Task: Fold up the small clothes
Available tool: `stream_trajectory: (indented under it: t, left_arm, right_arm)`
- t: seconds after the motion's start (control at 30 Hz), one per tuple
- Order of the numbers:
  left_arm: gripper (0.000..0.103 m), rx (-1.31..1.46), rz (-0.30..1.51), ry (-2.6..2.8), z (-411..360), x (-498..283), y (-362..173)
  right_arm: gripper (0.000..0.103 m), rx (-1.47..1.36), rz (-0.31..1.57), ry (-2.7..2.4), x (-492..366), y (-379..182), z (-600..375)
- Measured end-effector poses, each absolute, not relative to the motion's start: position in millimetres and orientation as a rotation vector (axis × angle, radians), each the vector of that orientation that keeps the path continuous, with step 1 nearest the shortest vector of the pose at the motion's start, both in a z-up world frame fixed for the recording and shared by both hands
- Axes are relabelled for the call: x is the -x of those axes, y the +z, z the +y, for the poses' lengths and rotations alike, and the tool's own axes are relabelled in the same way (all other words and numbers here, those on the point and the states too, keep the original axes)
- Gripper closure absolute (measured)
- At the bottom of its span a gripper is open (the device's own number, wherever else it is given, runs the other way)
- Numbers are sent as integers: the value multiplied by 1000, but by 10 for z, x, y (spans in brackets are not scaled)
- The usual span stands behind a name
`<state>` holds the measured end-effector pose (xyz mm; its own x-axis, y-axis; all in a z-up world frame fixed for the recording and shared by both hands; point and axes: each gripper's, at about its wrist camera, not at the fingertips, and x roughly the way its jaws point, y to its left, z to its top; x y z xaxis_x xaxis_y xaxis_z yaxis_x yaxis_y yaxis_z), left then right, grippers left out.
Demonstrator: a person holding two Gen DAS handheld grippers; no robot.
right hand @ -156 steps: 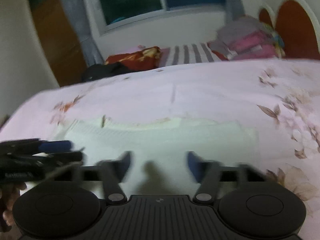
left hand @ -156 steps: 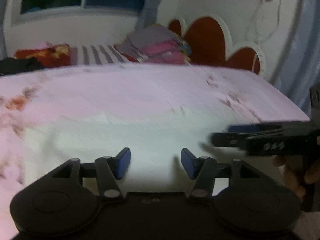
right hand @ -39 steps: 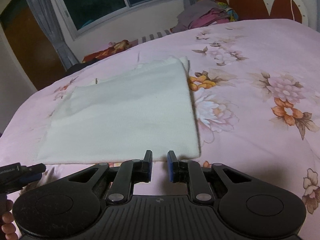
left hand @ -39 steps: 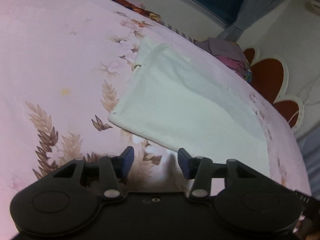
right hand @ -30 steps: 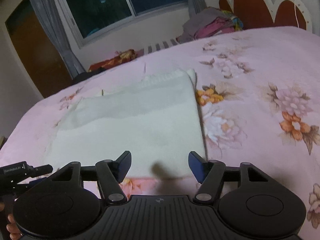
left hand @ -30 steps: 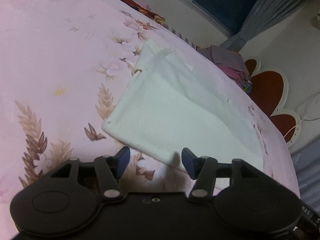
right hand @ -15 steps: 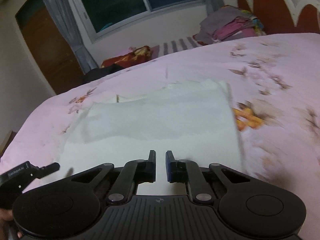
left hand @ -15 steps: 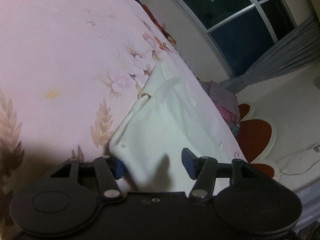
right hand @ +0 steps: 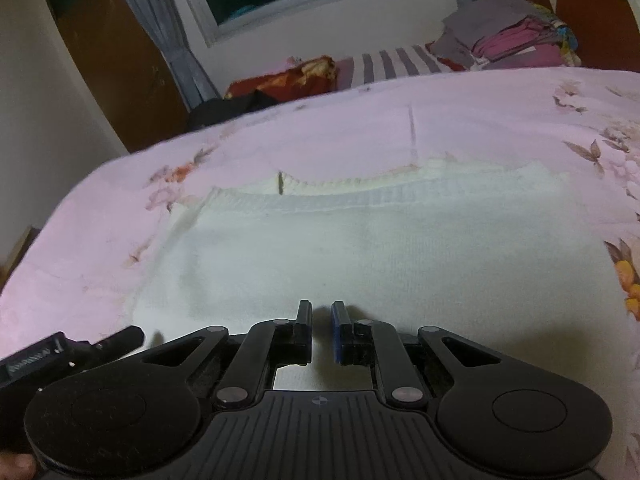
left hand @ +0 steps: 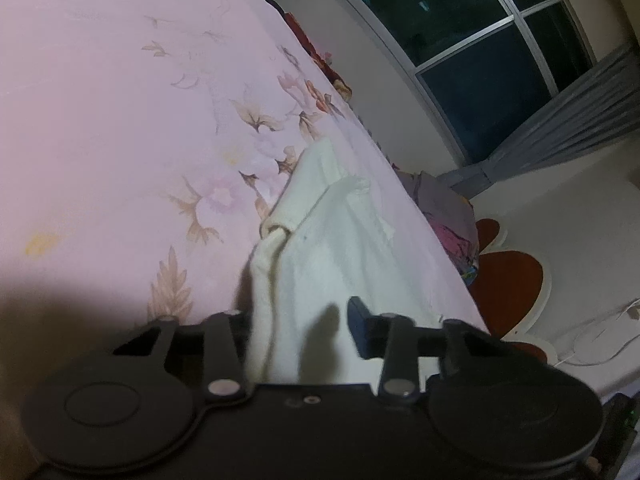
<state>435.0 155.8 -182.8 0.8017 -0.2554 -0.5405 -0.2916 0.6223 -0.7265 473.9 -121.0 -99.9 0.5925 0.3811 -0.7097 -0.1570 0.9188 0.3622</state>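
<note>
A white knit garment [left hand: 340,248] lies flat on the pink floral bedsheet [left hand: 120,120]. My left gripper [left hand: 304,320] sits at its near left corner with the jaws closing. The cloth edge bunches up in front of the left finger and hides it. The right pad [left hand: 358,332] stands clear of the cloth. In the right wrist view the garment [right hand: 400,248] spreads wide, and my right gripper [right hand: 322,312] is shut on its near edge around the middle, with white cloth filling the narrow slit. The left gripper's fingers [right hand: 120,340] show at the lower left.
A stack of folded clothes [right hand: 516,36] sits at the far right by the red headboard [right hand: 580,8]. Red and dark clothes [right hand: 288,76] lie along the bed's far edge. A wooden door [right hand: 108,52] and a dark window [left hand: 480,40] stand behind.
The left gripper moved onto the garment's corner and its jaws narrowed, with the cloth edge now raised against the left finger. The right gripper shut and slid left along the near edge.
</note>
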Motion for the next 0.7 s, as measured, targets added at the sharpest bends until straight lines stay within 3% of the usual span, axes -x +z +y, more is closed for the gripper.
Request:
stream_trajectory:
  t: [0.07, 0.1, 0.7]
  left_arm:
    - [94, 917, 679, 37, 1587, -4373, -1866]
    - [95, 934, 683, 32, 1613, -4376, -1893]
    - [96, 692, 615, -47, 985, -4336, -1192]
  right_arm:
    - [101, -247, 913, 305, -4793, -1094, -1188]
    - [103, -244, 908, 303, -4800, -1115, -1195]
    - [103, -267, 912, 421, -4902, -1192, -1386]
